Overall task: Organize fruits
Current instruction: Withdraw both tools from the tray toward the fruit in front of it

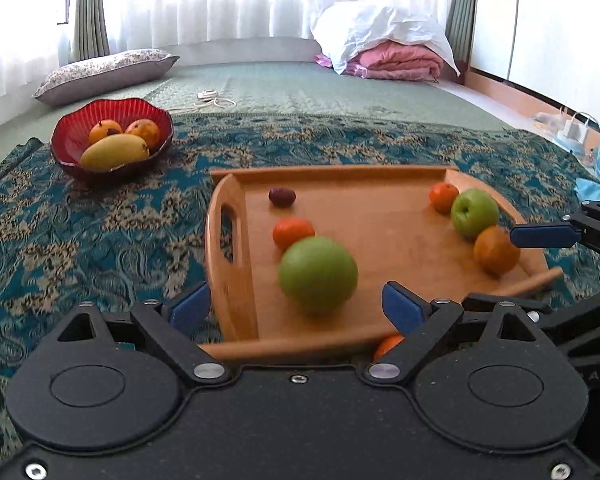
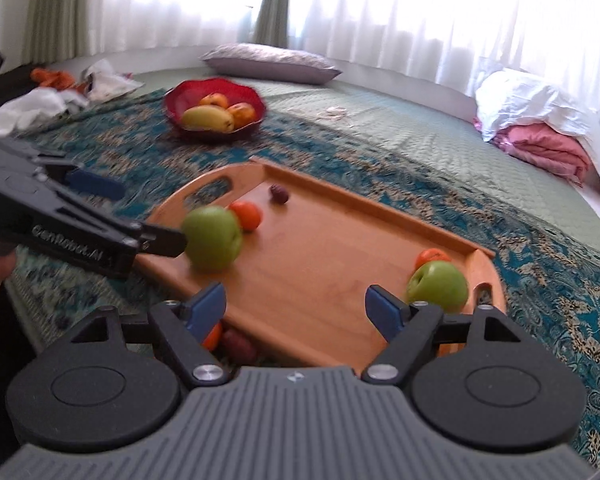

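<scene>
Left gripper (image 1: 296, 304): released, nothing between the fingers; the near green apple (image 1: 318, 276) lies just ahead on the tray (image 1: 228, 280).
Right gripper (image 2: 296, 308): released, holding nothing, above the tray's near edge.
Risk, near: the apple is round and looks blurred; a push from one finger could roll it over the low rim.
Risk, near edge: an orange fruit and a dark one (image 2: 238, 346) sit half hidden under the right gripper, easy to knock.
Count on tray: two green apples, three orange fruits, one dark fruit (image 1: 282, 197).
Count in red bowl (image 1: 70, 136): one mango, two orange fruits.
Bowl place: well apart from the tray, on the bed cloth.
</scene>
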Tool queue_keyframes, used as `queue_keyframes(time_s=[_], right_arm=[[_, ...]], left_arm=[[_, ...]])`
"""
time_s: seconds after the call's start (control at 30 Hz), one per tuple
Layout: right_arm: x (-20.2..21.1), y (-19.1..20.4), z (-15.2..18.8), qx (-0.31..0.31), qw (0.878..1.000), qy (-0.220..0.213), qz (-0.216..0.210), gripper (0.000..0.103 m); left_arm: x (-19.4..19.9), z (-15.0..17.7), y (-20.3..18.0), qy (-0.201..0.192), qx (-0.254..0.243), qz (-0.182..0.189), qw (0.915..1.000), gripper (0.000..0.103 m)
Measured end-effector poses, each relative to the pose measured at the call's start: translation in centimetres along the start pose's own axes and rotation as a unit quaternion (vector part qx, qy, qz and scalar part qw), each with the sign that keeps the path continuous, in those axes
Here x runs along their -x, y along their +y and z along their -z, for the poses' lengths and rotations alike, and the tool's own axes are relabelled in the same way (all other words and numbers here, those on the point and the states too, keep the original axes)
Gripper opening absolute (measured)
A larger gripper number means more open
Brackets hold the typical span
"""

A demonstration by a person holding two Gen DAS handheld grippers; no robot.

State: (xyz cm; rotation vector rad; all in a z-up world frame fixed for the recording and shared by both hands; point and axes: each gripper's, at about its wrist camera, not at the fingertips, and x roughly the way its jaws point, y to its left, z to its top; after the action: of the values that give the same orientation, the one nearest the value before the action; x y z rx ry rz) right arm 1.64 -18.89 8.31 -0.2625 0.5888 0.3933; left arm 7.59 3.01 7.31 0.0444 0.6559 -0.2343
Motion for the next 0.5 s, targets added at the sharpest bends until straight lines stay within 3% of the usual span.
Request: queue_keyframes(time_s=[0.33,0.5], right_arm=[[-0.3,2.1,2.0,0.039,0.998,0.044,-0.038,0.049],[-1.6,2.7,2.8,0.046,0.996,0.06,-0.038,0.042]], left_arm=[[-0.1,2.2,-0.7,0.026,-0.013,0.012,0.9995,0.092],[-0.7,2.8,-1.4,0.04,-0.02,0.025,0.9987,0.087]])
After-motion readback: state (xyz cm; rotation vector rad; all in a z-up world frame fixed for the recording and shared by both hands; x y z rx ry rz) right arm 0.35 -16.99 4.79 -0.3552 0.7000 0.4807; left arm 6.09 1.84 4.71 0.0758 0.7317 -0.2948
